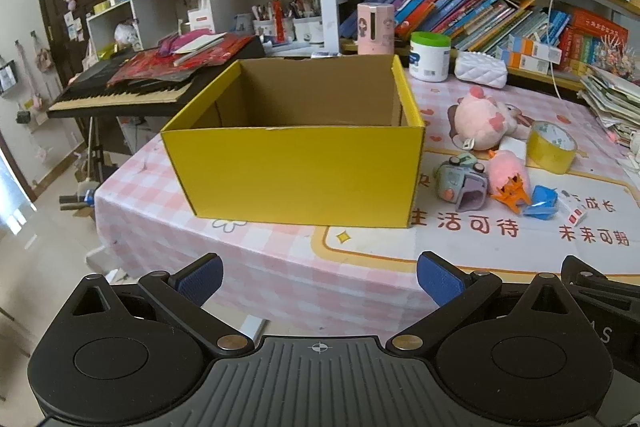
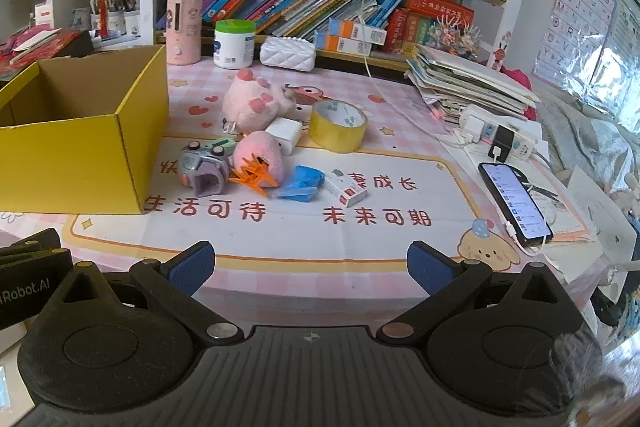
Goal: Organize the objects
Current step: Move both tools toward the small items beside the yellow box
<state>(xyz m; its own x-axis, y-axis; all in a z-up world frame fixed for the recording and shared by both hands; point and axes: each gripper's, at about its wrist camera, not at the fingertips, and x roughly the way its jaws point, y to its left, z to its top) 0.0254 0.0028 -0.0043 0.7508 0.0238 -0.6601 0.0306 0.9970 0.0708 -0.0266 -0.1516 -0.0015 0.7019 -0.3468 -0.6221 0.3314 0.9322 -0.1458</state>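
An open yellow cardboard box (image 1: 296,171) stands on the pink checked table; it also shows at the left of the right wrist view (image 2: 80,163), and what shows of its inside is bare. Right of it lie a pink plush (image 2: 252,103), a yellow tape roll (image 2: 338,125), a toy camera (image 2: 204,163), a pink plush with an orange toy (image 2: 258,163), a blue item (image 2: 302,183) and a small white box (image 2: 346,189). My left gripper (image 1: 318,277) is open and empty before the box. My right gripper (image 2: 310,265) is open and empty before the toys.
A phone (image 2: 514,205) on a cable lies at the right, by a power strip (image 2: 500,137) and a paper stack (image 2: 468,83). A white tub (image 2: 234,45), pink canister (image 2: 184,29) and white pouch (image 2: 288,53) stand at the back under bookshelves. A keyboard (image 1: 120,91) stands left.
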